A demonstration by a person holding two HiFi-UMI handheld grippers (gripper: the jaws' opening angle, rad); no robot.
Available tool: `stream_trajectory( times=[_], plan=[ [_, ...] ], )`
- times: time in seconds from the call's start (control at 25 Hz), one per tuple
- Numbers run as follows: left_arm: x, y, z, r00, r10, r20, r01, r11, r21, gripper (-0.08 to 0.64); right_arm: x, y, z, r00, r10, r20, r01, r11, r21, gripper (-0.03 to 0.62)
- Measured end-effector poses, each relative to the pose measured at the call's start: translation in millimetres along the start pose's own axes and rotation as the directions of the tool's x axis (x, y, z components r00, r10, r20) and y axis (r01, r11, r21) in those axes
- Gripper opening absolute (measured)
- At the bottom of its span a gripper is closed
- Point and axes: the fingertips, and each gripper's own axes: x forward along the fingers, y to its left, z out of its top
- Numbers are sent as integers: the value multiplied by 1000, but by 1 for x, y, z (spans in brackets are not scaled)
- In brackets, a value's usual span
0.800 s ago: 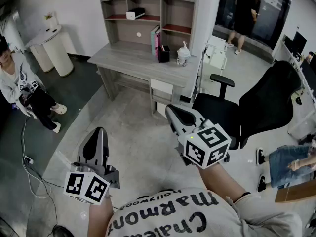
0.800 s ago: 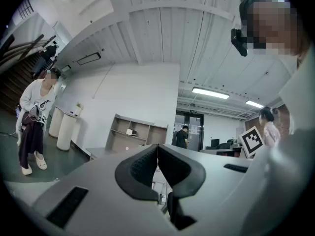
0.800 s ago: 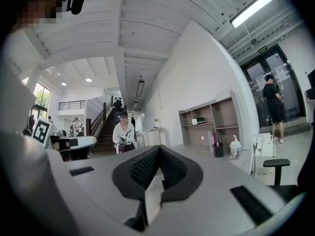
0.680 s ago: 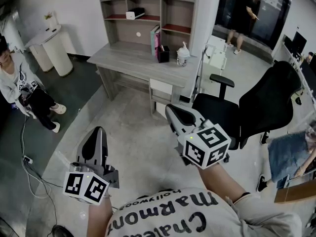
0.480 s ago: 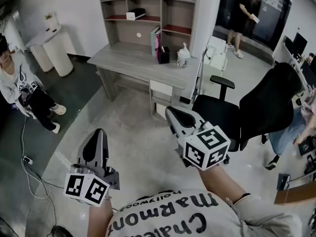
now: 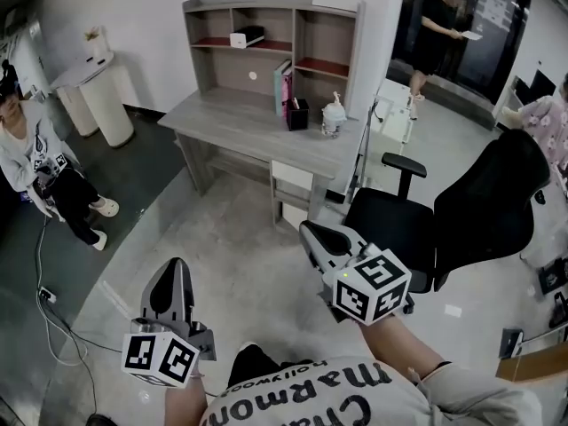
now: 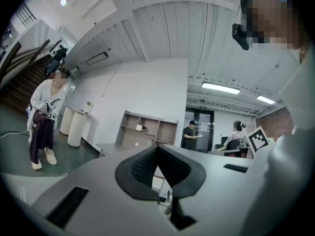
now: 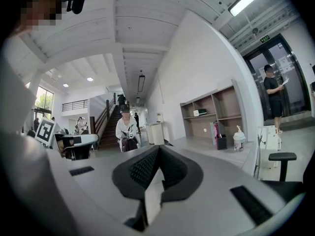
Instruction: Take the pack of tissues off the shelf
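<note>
The pack of tissues is a small white block on the upper left shelf of the grey desk hutch, beside a dark box. It also shows small and far in the left gripper view and the right gripper view. My left gripper is held low over the floor, well short of the desk, its jaws shut with nothing between them. My right gripper is nearer the desk front, shut and empty too. Both point toward the desk.
The grey desk carries books, a black cup and a white bottle. A black office chair stands right of my right gripper. A person sits at the left near white cylinders. Another person stands by the glass doors. A cable lies on the floor.
The view has tipped slightly, so the desk sits lower in frame. A person at the right edge has moved off behind the chair. Both grippers have barely moved.
</note>
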Motion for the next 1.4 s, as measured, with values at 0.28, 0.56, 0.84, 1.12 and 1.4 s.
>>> stream_trajectory(
  times=[0.28, 0.56, 0.84, 1.12, 1.4],
  plan=[
    [47, 26, 10, 996, -90, 15, 89, 996, 6, 17, 56, -12, 6, 1000, -22, -11, 22, 999, -28, 8],
    [110, 91, 54, 990, -136, 39, 135, 991, 19, 17, 139, -12, 53, 997, -52, 59, 54, 997, -48, 8],
    [166, 144, 92, 975, -213, 66, 211, 977, 43, 17, 202, -14, 88, 987, -105, 120, 113, 992, -58, 8],
    [201, 185, 112, 959, -269, 89, 264, 962, 63, 17, 248, -14, 103, 974, -152, 168, 164, 985, -59, 8],
    [220, 216, 81, 961, -274, 33, 274, 962, -5, 17, 287, -12, 72, 985, -152, 84, 157, 986, -52, 8]
  ],
)
